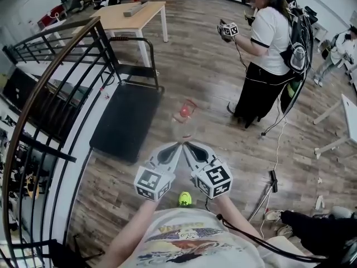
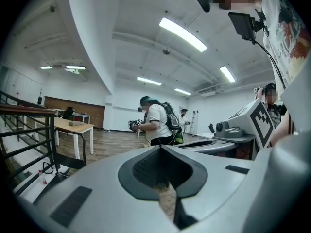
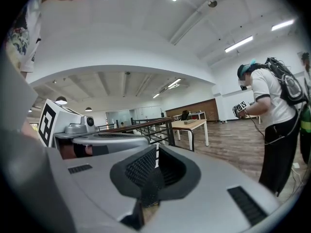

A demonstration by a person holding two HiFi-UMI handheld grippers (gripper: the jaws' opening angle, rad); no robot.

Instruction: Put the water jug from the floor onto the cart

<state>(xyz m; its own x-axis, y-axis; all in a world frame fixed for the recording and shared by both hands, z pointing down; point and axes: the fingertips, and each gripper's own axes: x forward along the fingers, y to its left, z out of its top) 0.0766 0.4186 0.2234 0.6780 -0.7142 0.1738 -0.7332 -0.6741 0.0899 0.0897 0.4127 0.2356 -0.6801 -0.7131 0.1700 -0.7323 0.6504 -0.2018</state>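
Jug's down on the floor: the water jug (image 1: 186,114) sits on the wood planks just right of the cart (image 1: 124,121), near it but apart. The cart is a black flat platform w/ its push handle (image 1: 137,53) at the far end.

The person holds both tools out front, side by side, tips nearly meeting and aimed toward the jug but short of it. Left hand-held gripper (image 1: 178,147): jaws pressed together, nothing btwn them. Right hand-held gripper (image 1: 189,146): same, closed and empty.

Handling is my guess only. The jug looks like clear plastic w/ a red bit up top. It's too blurry to say cap or handle, or how full it is. If full, it'll be heavy and the water will slosh; smooth walls are prob. slippery and may give under a pinch. Best hold is likely the neck or red top — stiff, and narrow enough for the jaws — w/ the second gripper steadying the body. The jaws need opening first. The cart deck is low, so it's a short lift.

Another person (image 1: 268,54) stands beyond the jug, and a cable (image 1: 277,130) trails on the floor nearby, which could snag.
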